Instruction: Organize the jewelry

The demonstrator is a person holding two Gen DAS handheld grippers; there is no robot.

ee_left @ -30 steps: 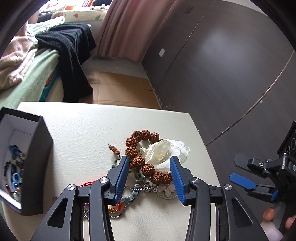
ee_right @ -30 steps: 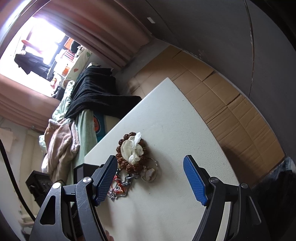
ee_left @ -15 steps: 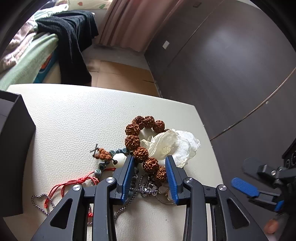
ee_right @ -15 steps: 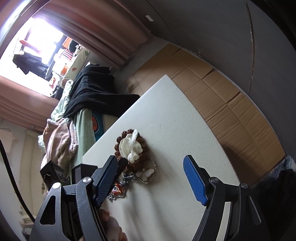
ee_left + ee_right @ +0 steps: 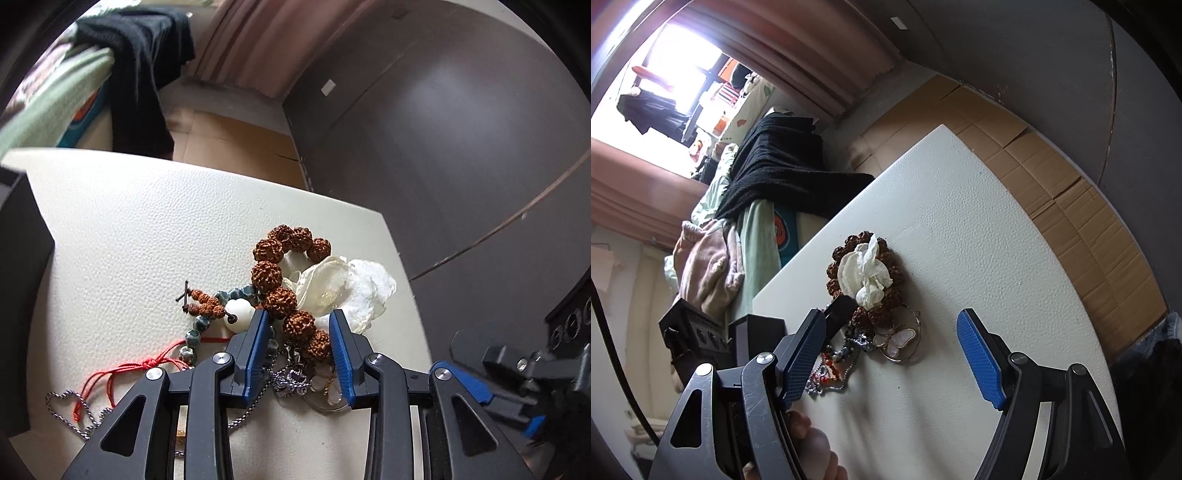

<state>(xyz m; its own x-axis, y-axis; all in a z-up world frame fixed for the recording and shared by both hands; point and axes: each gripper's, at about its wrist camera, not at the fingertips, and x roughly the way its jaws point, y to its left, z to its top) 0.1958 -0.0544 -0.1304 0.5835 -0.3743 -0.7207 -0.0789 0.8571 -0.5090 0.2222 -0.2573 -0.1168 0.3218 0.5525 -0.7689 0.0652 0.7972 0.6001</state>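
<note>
Left tongs (image 5: 298,325) are held low over the table (image 5: 129,229), apart around the brown bead bracelet (image 5: 284,280). Right tongs (image 5: 890,354) are held wide apart.

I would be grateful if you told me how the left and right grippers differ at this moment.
The left gripper has its jaws narrowed around the brown bead bracelet, with gaps on both sides; the right gripper is spread wide with nothing between its fingers. The left is down in the jewelry pile; the right hangs above the white table. Both have blue pads on black fingers.
</note>
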